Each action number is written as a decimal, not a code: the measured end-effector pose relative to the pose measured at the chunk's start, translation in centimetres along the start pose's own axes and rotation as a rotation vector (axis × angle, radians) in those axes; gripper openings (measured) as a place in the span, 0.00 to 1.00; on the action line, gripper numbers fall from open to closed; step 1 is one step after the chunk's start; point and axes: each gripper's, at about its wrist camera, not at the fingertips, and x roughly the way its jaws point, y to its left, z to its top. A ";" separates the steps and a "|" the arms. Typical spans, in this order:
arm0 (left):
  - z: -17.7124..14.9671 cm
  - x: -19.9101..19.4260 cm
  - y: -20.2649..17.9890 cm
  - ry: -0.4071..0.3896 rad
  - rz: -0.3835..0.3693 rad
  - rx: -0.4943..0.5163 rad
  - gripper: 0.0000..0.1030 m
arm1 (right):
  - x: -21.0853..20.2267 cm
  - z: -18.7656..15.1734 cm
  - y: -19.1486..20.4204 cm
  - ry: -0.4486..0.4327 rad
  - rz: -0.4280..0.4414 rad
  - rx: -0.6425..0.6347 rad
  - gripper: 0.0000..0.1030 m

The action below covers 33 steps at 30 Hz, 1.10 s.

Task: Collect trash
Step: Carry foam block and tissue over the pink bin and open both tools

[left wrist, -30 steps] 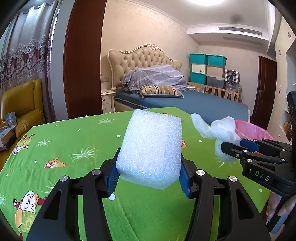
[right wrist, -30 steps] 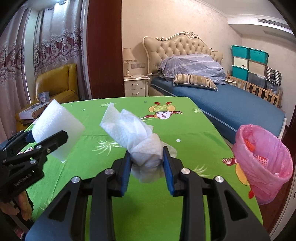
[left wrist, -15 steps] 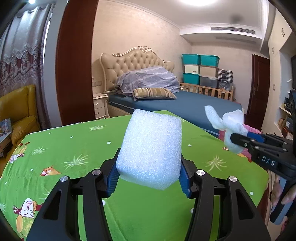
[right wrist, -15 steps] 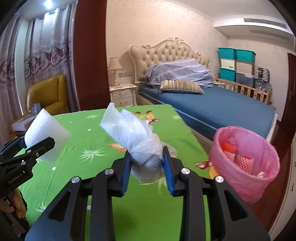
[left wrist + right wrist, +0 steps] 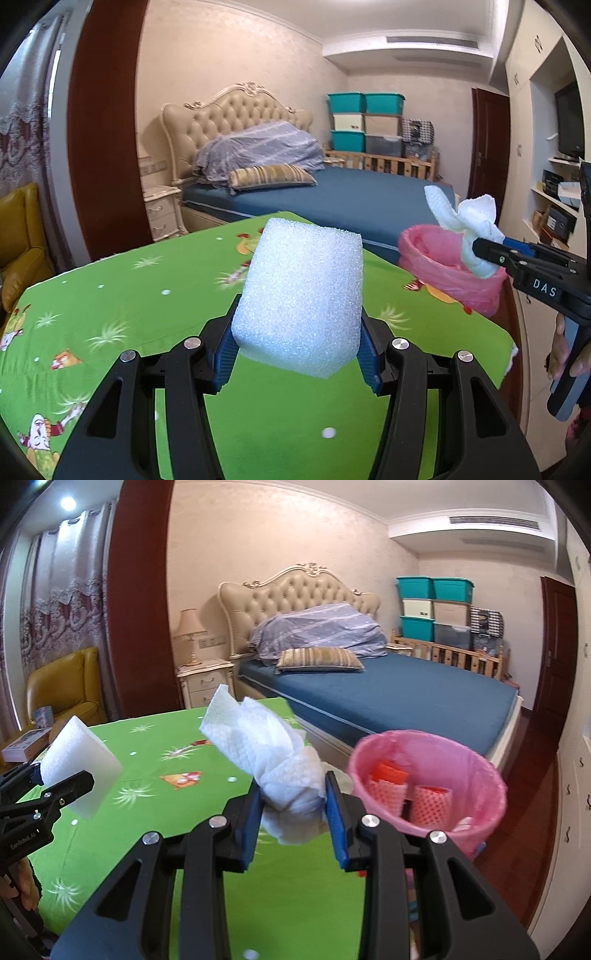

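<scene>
My left gripper is shut on a white foam block, held above the green tablecloth. My right gripper is shut on a crumpled white paper towel. In the left wrist view that right gripper and its paper towel hang in front of the pink-lined trash bin. In the right wrist view the pink bin stands just right of the towel, off the table's right edge, with red wrappers inside. The left gripper with the foam block shows at the left.
A bed with blue sheet stands behind the table. A nightstand and a yellow armchair are at the back left. Stacked storage boxes line the far wall. A person's hand holds the right gripper's handle.
Both grippers have swung to the right with their loads. The pink bin has come closer and more central in both views; the right gripper now sits beside its rim.
</scene>
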 end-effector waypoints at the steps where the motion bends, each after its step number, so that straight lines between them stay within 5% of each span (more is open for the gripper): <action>1: 0.1 0.3 -0.5 0.010 -0.012 0.006 0.50 | -0.2 -0.1 -0.6 0.000 -0.014 -0.003 0.31; 20: 7.8 9.0 -15.0 0.087 -0.287 0.151 0.50 | -0.1 0.6 -11.7 -0.010 -0.209 0.046 0.33; 33: 11.6 16.0 -19.7 0.119 -0.320 0.133 0.51 | 4.3 2.0 -16.3 0.021 -0.194 0.073 0.33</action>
